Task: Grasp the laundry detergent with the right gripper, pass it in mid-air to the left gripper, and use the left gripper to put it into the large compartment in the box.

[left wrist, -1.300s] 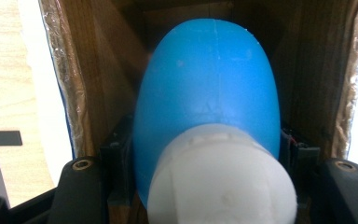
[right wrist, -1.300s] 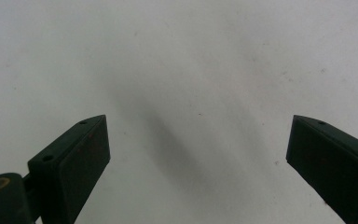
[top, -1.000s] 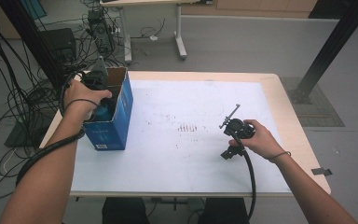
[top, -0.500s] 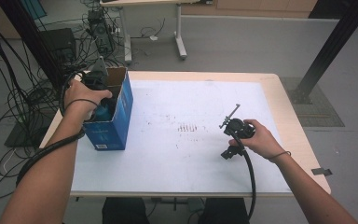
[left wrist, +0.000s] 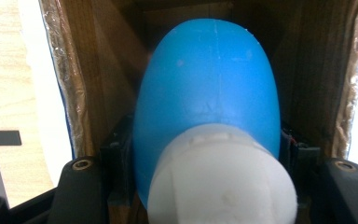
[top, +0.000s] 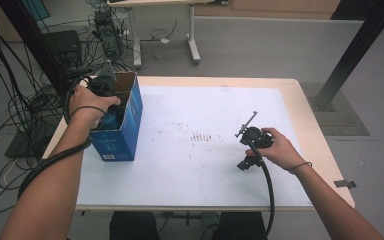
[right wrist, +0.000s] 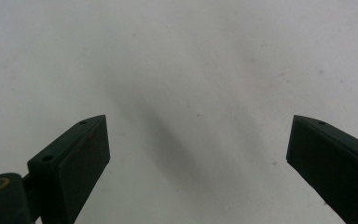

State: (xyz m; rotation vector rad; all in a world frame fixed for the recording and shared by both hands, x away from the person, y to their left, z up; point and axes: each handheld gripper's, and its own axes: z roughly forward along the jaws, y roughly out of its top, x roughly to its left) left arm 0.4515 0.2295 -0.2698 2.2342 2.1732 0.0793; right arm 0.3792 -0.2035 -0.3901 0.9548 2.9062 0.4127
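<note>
A blue cardboard box [top: 125,137] stands open-topped at the table's left edge. My left gripper [top: 104,95] reaches down into it from above. In the left gripper view, its jaws [left wrist: 207,149] are shut on a rounded blue bottle [left wrist: 209,84] with a white cap [left wrist: 219,182], deep between the brown inner walls of the box [left wrist: 81,93]. My right gripper [top: 249,149] is held low over the white table top [top: 195,165], right of centre. Its jaws [right wrist: 196,154] stand wide open above the bare white surface, with nothing between them.
Faint dark marks [top: 202,136] dot the middle of the white table top. Cables [top: 25,115] and equipment [top: 105,25] crowd the floor at the left and back. Another table's legs [top: 192,35] stand behind, and a black post [top: 350,55] rises at the right.
</note>
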